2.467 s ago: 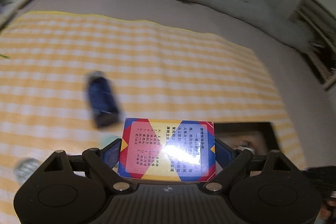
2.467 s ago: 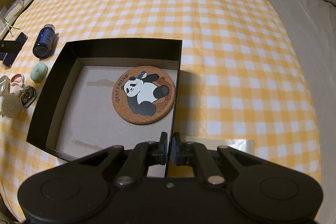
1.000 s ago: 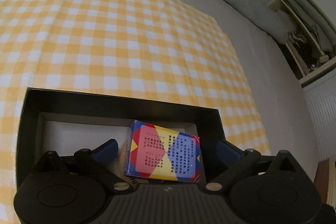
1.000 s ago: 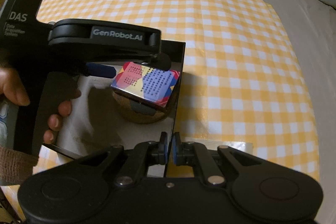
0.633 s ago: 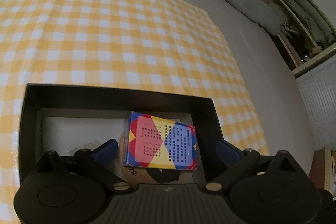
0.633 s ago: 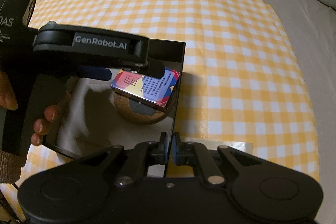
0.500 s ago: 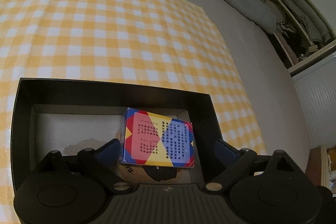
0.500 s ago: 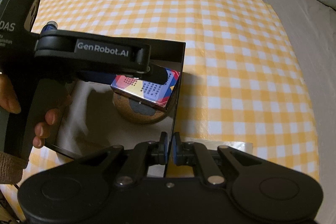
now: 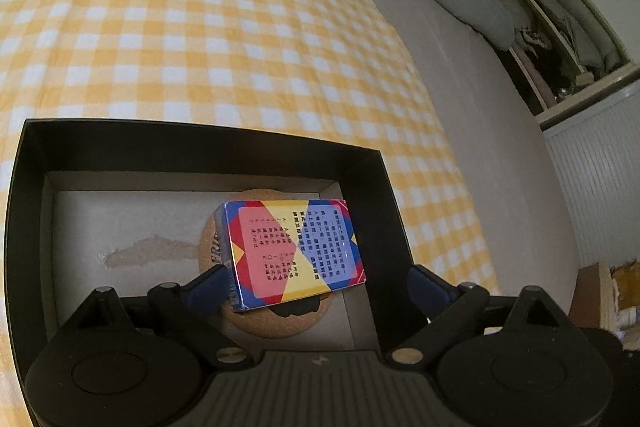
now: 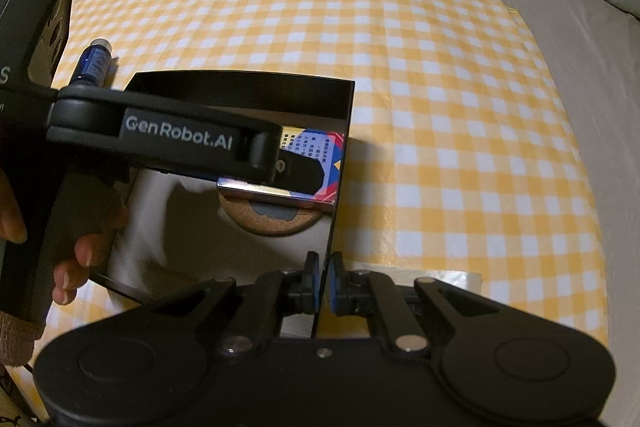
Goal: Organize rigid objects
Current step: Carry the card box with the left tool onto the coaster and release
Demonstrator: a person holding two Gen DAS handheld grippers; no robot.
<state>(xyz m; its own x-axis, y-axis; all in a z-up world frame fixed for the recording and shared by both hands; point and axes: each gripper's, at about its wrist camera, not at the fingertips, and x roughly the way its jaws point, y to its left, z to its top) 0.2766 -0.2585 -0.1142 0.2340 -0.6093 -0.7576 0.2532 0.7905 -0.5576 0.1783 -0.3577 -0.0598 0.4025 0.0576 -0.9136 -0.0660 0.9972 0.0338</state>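
A colourful card box (image 9: 294, 251) lies on a round cork coaster (image 9: 276, 319) inside the black box (image 9: 200, 137). My left gripper (image 9: 316, 285) is open, its jaws wide apart and clear of the card box, just behind it. In the right wrist view the left gripper (image 10: 288, 167) hangs over the card box (image 10: 316, 155) and coaster (image 10: 276, 221). My right gripper (image 10: 323, 285) is shut on the near right wall of the black box (image 10: 332, 227).
The box stands on a yellow checked cloth (image 10: 440, 107) on a grey bed. A dark blue bottle (image 10: 94, 65) lies left of the box. An open shelf (image 9: 560, 35) is at the far right.
My left gripper carried the card box from the cloth into the black box, let it go on the coaster and opened wide. The right gripper kept still on the box wall.
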